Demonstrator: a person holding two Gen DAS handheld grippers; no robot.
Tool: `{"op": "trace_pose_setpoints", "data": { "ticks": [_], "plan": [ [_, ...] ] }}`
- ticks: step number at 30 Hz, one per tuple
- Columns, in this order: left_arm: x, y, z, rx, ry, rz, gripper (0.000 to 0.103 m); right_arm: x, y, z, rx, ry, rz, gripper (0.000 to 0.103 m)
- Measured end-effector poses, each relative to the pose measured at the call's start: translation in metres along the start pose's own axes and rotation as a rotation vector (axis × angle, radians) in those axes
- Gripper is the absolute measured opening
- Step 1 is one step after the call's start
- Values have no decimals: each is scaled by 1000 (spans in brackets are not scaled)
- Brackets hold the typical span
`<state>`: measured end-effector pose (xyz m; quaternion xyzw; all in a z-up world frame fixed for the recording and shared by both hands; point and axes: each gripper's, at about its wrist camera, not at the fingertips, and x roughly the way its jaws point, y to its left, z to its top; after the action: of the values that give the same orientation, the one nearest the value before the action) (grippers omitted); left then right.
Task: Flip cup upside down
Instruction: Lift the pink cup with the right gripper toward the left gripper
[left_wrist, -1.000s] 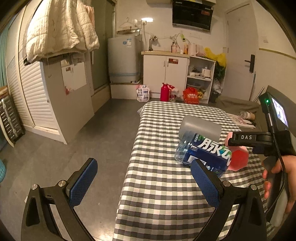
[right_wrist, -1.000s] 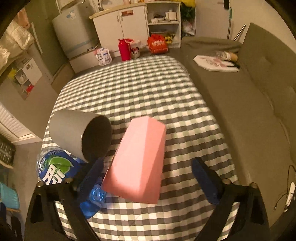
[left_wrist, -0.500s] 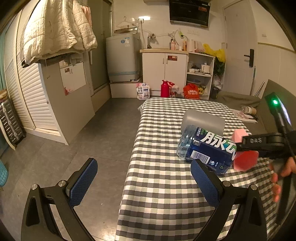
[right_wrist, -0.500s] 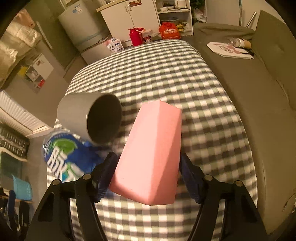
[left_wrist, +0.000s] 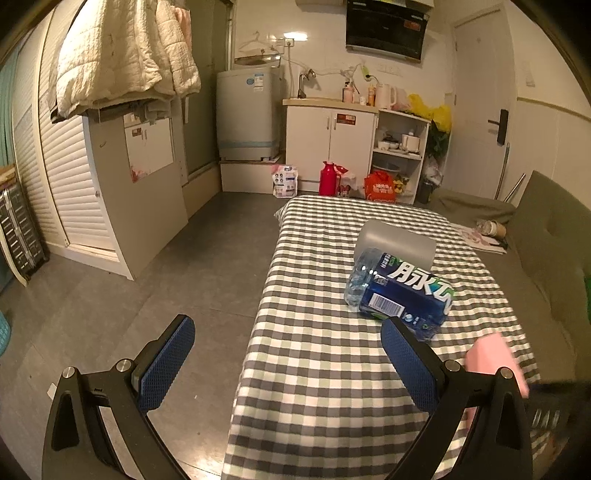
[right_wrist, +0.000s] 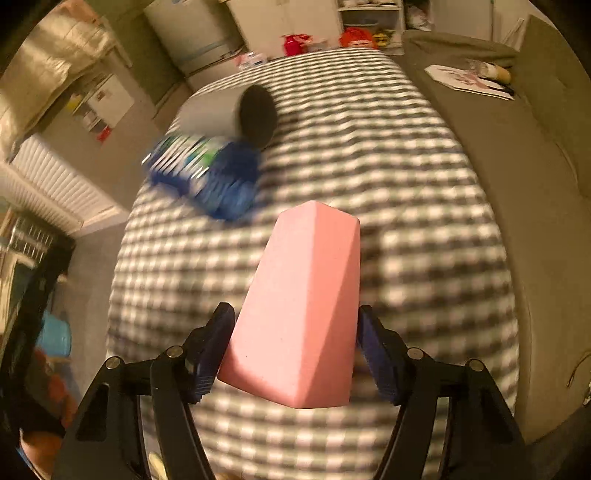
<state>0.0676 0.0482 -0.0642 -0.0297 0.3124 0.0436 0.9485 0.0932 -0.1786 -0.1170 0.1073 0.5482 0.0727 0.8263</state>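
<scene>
A pink faceted cup (right_wrist: 303, 306) is clamped between the blue pads of my right gripper (right_wrist: 295, 347), held above the checked tablecloth; which end faces away I cannot tell. Its blurred pink edge (left_wrist: 495, 358) shows at the lower right of the left wrist view. A grey cup (left_wrist: 397, 242) lies on its side on the table, its open mouth (right_wrist: 256, 114) facing the sofa. My left gripper (left_wrist: 284, 365) is open and empty, at the table's near left edge, well short of the grey cup.
A blue-labelled plastic bottle (left_wrist: 400, 295) lies on its side against the grey cup. The checked table (left_wrist: 332, 387) drops to grey floor on its left. A green sofa (left_wrist: 546, 251) runs along its right. Cabinets and a washing machine (left_wrist: 249, 114) stand at the back.
My right gripper closed on the pink cup and pulled back towards the near end of the table, away from the grey cup and bottle. My left gripper stayed open and tilted slightly up.
</scene>
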Motion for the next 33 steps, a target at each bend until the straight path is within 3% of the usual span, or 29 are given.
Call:
{"op": "trace_pose_setpoints", "data": {
  "ticks": [6, 16, 22, 25, 29, 33],
  "plan": [
    [-17, -5, -2, 16, 4, -13, 103, 2, 29, -26, -89, 0, -34, 66],
    [-37, -1, -8, 49, 9, -15, 103, 2, 33, -27, -87, 1, -64, 69],
    [-41, 8, -13, 33, 34, -2, 103, -37, 34, -22, -84, -95, -45, 89],
    [-45, 7, -12, -2, 44, -8, 103, -62, 33, -25, -114, -148, -35, 89],
    [-54, -8, -6, -42, 87, -98, 103, -92, 22, -28, -197, -213, -90, 89],
    [-63, -43, -1, 20, 107, -141, 103, -118, -1, -28, -275, -280, -187, 89]
  ]
}}
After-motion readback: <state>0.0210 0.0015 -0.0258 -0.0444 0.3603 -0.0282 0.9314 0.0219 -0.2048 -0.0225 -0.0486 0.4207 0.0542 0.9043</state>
